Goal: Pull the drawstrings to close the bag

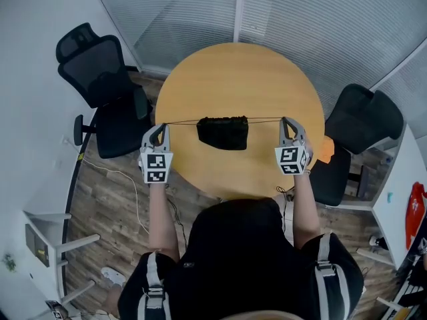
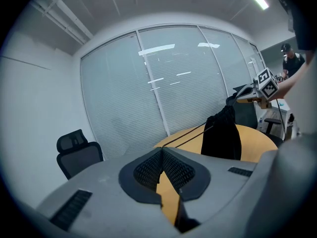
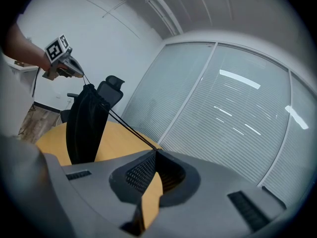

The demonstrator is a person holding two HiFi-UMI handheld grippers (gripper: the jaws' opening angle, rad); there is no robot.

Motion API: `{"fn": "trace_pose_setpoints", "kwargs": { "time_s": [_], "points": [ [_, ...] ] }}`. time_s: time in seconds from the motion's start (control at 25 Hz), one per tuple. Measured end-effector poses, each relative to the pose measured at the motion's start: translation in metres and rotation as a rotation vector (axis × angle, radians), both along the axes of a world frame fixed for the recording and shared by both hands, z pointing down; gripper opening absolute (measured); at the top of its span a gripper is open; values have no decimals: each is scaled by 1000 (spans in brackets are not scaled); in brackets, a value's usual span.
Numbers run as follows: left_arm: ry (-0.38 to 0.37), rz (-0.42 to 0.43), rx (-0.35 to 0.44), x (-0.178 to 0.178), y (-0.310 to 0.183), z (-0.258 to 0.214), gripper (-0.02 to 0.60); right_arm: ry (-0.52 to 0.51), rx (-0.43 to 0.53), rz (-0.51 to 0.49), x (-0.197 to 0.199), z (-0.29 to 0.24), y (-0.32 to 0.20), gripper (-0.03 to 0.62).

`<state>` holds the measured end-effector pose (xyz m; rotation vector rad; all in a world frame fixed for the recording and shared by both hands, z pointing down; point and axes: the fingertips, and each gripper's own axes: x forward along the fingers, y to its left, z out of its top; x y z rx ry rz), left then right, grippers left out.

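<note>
A small black drawstring bag [image 1: 223, 132] hangs over the round wooden table [image 1: 260, 79], its mouth gathered tight. Thin dark drawstrings [image 1: 180, 122] run taut from it to both sides. My left gripper [image 1: 159, 128] is shut on the left drawstring at the table's left edge. My right gripper [image 1: 288, 122] is shut on the right drawstring [image 1: 265, 119]. In the left gripper view the bag [image 2: 221, 135] hangs beyond the jaws and the strings [image 2: 185, 136] lead into the closed tips [image 2: 161, 149]. The right gripper view shows the bag [image 3: 85, 124] and strings [image 3: 130, 130] entering its closed tips [image 3: 155, 151].
Black office chairs stand left [image 1: 103, 92] and right [image 1: 357, 129] of the table. An orange item [image 1: 325, 149] lies at the table's right edge. Frosted glass walls [image 1: 300, 12] close the far side. White furniture [image 1: 400, 199] stands at the right.
</note>
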<state>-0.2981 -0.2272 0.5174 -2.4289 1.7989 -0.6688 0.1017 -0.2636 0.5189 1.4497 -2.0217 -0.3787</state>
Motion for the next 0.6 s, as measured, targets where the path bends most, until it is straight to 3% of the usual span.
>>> {"fn": "trace_pose_setpoints", "kwargs": {
  "time_s": [0.24,0.44,0.6],
  "points": [
    [2,-14,7,-4,3,-1,15,14,11,1,4,-5,1,57],
    [14,-23,15,-5,5,-3,15,-60,6,17,9,-12,5,57],
    [13,-23,17,-4,7,-4,15,-48,2,26,18,-8,10,57]
  ]
}}
